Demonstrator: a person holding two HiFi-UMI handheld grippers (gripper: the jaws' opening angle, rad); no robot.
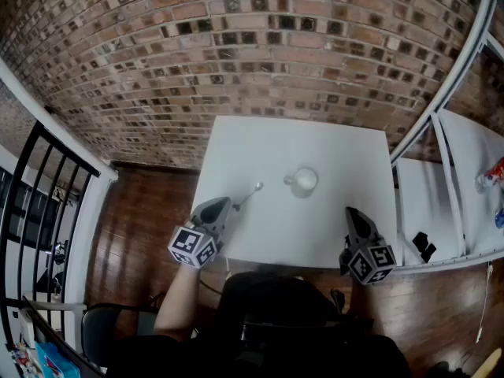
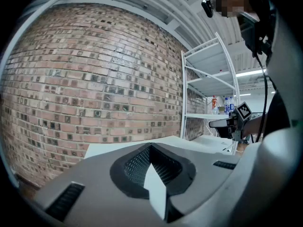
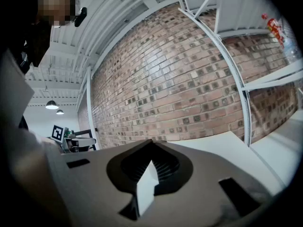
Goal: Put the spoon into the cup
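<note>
A white cup (image 1: 303, 181) stands upright near the middle of the white table (image 1: 315, 235). A metal spoon (image 1: 250, 194) lies flat to its left, bowl end toward the cup. My left gripper (image 1: 224, 205) is at the table's front left with its jaws shut and nothing between them. Its tip is next to the spoon's handle end, and I cannot tell whether they touch. My right gripper (image 1: 351, 214) is at the front right, shut and empty, well apart from the cup. In both gripper views (image 2: 152, 148) (image 3: 150, 143) the gripper bodies hide the spoon and the cup.
A brick wall (image 1: 236, 46) rises behind the table. A white metal shelf (image 1: 441, 179) stands at the right, with a small black object (image 1: 423, 245) and bottles (image 1: 492, 173) on it. A black railing (image 1: 47, 195) and a chair (image 1: 118, 325) are at the left on a wooden floor.
</note>
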